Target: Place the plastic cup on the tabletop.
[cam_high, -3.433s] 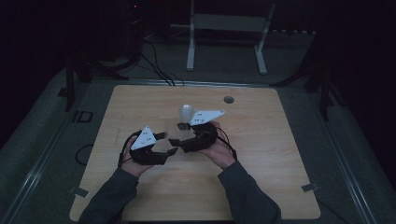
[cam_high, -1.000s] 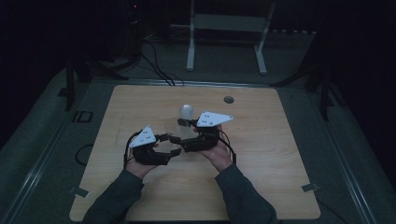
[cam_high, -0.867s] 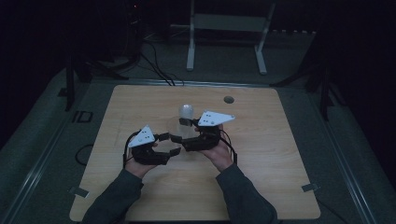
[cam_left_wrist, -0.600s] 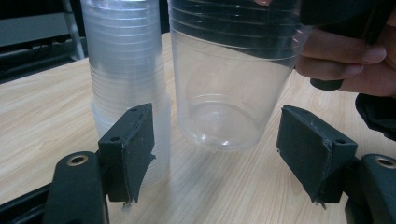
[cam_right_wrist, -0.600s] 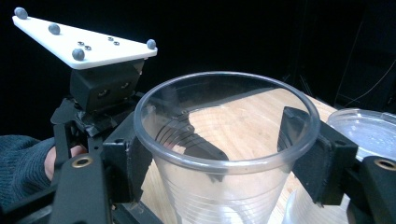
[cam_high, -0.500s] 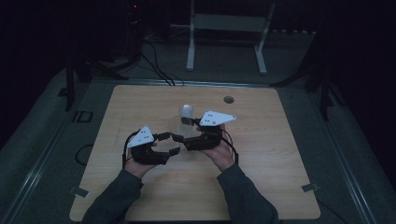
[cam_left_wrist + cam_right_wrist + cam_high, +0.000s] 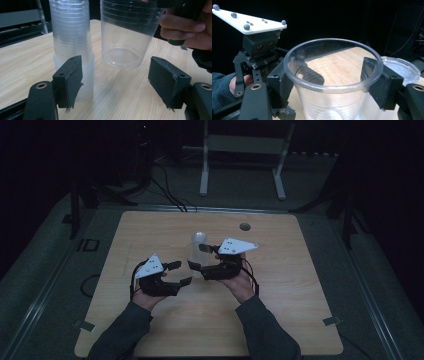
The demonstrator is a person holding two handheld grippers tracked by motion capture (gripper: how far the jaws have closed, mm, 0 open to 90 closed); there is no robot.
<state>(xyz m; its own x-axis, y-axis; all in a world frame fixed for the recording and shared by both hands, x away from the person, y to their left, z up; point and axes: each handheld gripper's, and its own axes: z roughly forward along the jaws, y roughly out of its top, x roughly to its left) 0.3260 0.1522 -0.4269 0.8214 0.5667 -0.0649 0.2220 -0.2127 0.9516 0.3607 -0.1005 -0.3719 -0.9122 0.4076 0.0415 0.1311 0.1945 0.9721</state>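
A tall stack of clear plastic cups (image 7: 199,239) stands on the wooden table (image 7: 300,280) near its middle. My right gripper (image 7: 196,257) is shut on a single clear cup (image 7: 193,258) and holds it in the air just in front of the stack. In the right gripper view both pads press the cup (image 7: 332,75) below its rim. My left gripper (image 7: 179,273) is open, its jaws pointing at the cup. In the left gripper view the cup's base (image 7: 123,56) hangs above the table between the spread pads (image 7: 70,80), with the stack (image 7: 72,37) to the left.
A round hole (image 7: 244,226) lies in the table's far side. A white metal stand (image 7: 245,150) and cables sit on the dark floor beyond the table. The left gripper's white plate (image 7: 249,21) is close behind the cup in the right gripper view.
Over the last second almost nothing moved. Compared with the earliest frame, the left gripper sits a little farther left and the right gripper with the cup has shifted slightly.
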